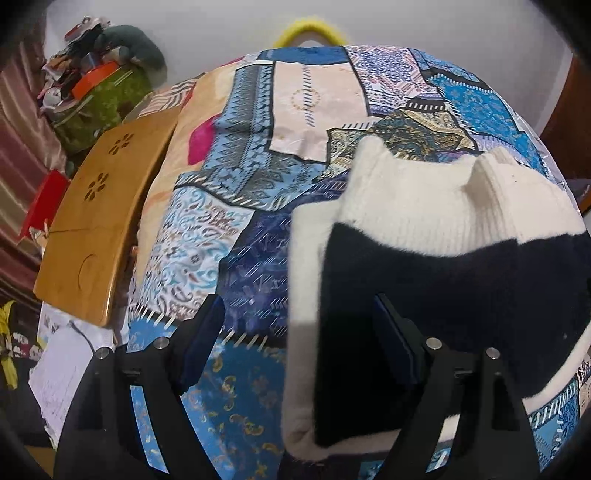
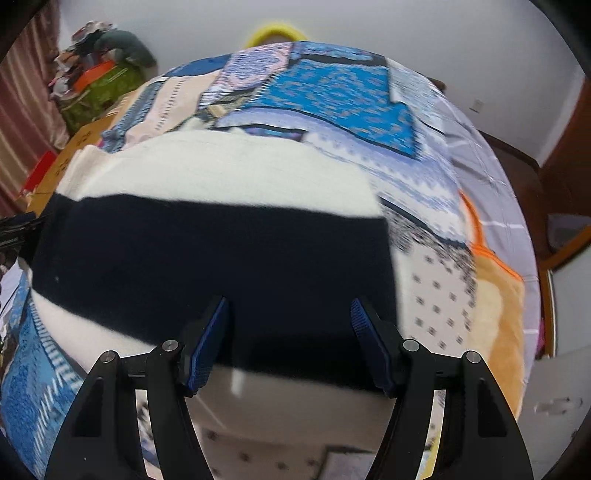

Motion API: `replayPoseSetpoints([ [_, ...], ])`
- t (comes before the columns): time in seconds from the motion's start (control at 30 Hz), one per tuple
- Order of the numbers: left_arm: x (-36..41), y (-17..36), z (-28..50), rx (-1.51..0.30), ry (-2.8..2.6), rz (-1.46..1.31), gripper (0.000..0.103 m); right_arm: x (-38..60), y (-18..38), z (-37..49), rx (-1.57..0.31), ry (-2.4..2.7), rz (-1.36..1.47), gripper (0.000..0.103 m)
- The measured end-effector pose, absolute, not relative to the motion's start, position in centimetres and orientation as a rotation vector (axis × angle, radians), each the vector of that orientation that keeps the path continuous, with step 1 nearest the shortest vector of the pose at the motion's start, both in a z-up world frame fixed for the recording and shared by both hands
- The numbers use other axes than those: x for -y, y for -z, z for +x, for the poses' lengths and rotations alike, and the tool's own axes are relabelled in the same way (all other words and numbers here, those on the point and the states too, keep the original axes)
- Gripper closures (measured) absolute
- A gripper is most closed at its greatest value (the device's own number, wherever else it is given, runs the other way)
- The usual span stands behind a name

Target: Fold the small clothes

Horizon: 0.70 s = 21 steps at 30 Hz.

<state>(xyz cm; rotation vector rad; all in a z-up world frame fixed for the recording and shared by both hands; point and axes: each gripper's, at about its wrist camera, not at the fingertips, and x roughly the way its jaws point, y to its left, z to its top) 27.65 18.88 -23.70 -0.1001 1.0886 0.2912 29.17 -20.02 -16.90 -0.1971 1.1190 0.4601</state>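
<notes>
A small knitted garment lies flat on the patchwork bedspread point(image 1: 236, 236), cream point(image 1: 443, 206) at its far part with a wide black band point(image 1: 461, 288) across it. My left gripper point(image 1: 297, 306) hovers open at the garment's left edge. One finger is over the bedspread and the other over the black band, with the cream side edge point(image 1: 303, 332) between them, untouched. In the right wrist view the same garment point(image 2: 240, 170) fills the middle. My right gripper point(image 2: 289, 306) stands open above its black band point(image 2: 221, 251), holding nothing.
A wooden lap table point(image 1: 96, 221) lies along the bed's left side, with papers point(image 1: 62, 373) below it. A green bag heaped with clutter point(image 1: 99, 96) stands at the far left by a striped curtain. A yellow ring point(image 1: 310, 31) peeks over the far edge. Dark wooden furniture point(image 2: 569, 155) stands at the right.
</notes>
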Motion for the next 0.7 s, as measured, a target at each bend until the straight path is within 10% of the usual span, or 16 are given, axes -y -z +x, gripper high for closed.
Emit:
replayPoseSetpoints([
  [0.7,-18.7,17.9,22.0,-0.955,-0.338,-0.207,0.021,19.9,11.5,25.7,-1.004,-0.44,-0.247,0.038],
])
